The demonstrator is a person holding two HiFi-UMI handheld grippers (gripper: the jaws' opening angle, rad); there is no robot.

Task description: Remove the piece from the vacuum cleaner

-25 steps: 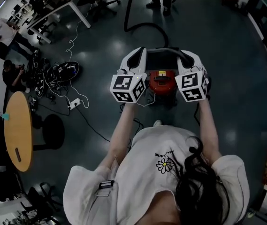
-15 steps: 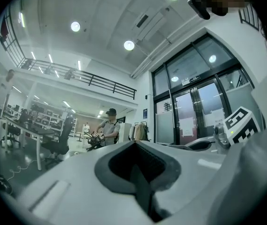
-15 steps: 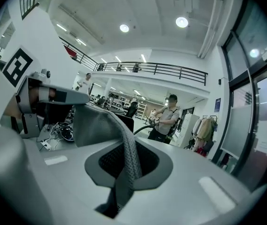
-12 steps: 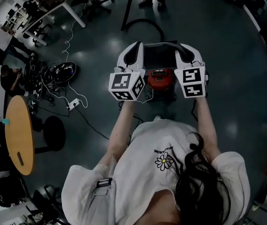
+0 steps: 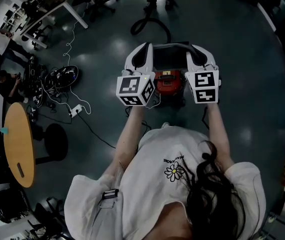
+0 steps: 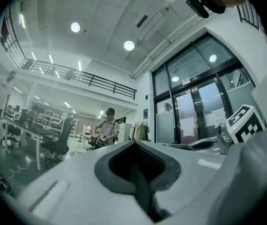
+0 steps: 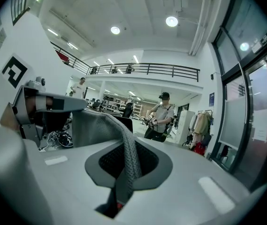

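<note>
1. the right gripper [image 5: 196,54] is rolling a little, so its marker cube [image 5: 205,87] is now facing up flat instead of sitting crooked.
2. the left gripper [image 5: 143,54] is hardly moving at all.
3. the piece [image 5: 171,50] is staying stretched between the two grippers, up in the air just above the red vacuum cleaner [image 5: 170,82].
4. i am thinking this means the piece is already coming off, and the person is only turning it a bit to get it loose.
5. the right gripper's fingers [image 7: 194,172] are pressing together and pinching the edge of the piece, and the cloth is bending up and over them.
6. the left gripper's fingers [image 6: 67,186] are squeezing shut too, pinching a thin dark strip that is looking like the other end of the same piece.
7. up close the piece is looking like soft grey cloth with tiny holes, like a net, and it is folding easily. from above it is showing as a flat dark band.
8. the vacuum cleaner is sitting on the shiny dark floor [image 5: 242,84], red on top and black below, looking like hard plastic.
9. a black hose [image 5: 150,25] is curling on the floor behind it.
</note>
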